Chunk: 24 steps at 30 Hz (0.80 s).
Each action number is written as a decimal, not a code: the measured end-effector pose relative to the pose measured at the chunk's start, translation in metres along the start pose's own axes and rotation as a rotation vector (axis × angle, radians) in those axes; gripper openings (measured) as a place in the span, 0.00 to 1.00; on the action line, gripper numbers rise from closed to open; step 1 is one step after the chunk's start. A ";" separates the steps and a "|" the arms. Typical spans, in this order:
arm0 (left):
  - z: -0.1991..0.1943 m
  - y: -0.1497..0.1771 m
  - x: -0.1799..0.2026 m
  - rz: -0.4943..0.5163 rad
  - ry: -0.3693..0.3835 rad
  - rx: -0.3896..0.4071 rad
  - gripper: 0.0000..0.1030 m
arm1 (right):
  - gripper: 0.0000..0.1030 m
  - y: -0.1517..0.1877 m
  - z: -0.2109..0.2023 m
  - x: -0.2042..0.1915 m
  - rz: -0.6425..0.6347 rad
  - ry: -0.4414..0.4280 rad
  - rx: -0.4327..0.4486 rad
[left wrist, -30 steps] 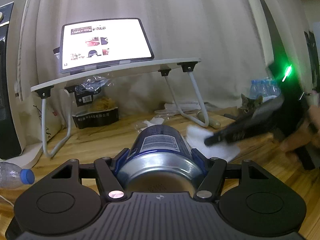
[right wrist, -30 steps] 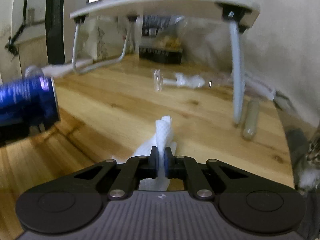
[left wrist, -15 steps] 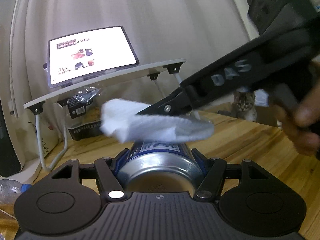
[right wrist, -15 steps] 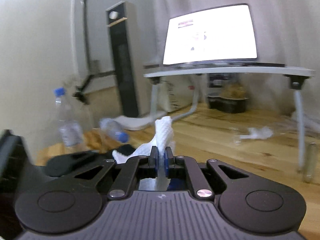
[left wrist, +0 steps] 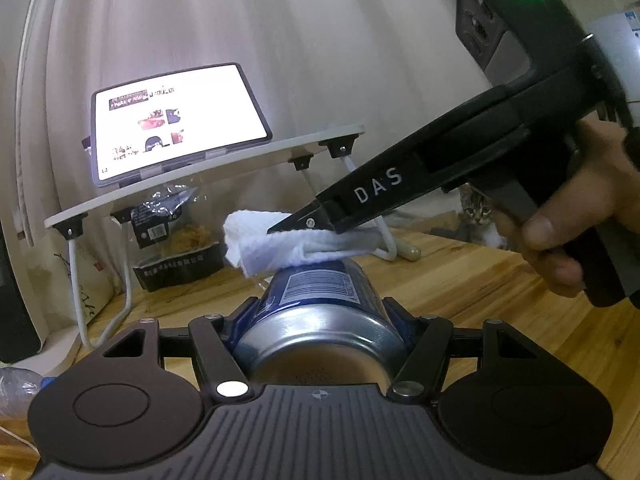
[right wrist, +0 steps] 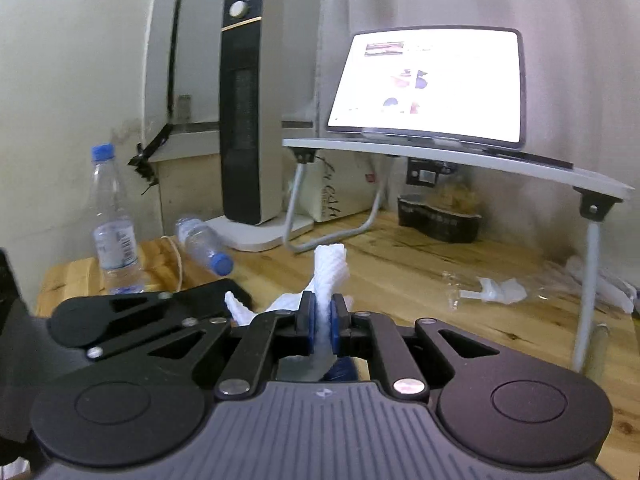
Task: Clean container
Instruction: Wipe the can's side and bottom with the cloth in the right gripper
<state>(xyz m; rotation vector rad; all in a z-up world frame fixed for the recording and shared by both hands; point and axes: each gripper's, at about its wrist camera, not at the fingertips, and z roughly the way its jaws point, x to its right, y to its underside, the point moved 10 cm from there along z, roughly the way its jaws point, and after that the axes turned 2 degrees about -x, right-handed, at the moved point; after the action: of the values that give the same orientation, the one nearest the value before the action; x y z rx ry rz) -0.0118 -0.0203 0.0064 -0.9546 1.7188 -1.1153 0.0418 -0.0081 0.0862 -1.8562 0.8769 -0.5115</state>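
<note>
The left gripper point(left wrist: 320, 320) clamps a blue-and-silver metal can point(left wrist: 324, 312) lying on its side above the wooden table point(left wrist: 460, 280); the right gripper point(right wrist: 323, 320) – jaws pinched on a crumpled white paper towel point(left wrist: 296, 246) – presses it onto the can's far end.

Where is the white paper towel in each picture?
Left wrist view: the white paper towel sits just above centre, pinched by the right gripper and lying on the far end of the blue can held by the left gripper.
Right wrist view: the towel is at centre, sticking up between the shut jaws.
Shared landmark: the lit tablet on the white lap desk.
</note>
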 end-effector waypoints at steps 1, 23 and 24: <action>0.001 0.000 0.000 0.002 -0.001 -0.003 0.65 | 0.10 0.001 -0.002 -0.003 -0.001 -0.009 0.001; 0.003 0.000 -0.003 -0.013 -0.010 -0.006 0.65 | 0.11 0.001 -0.003 -0.033 -0.027 -0.096 -0.008; 0.003 0.000 -0.004 -0.017 -0.008 -0.006 0.65 | 0.11 0.003 -0.009 -0.042 -0.022 -0.140 -0.007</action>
<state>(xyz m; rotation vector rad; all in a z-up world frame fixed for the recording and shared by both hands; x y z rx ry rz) -0.0077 -0.0173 0.0067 -0.9781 1.7112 -1.1167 0.0073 0.0178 0.0888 -1.8850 0.7664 -0.3866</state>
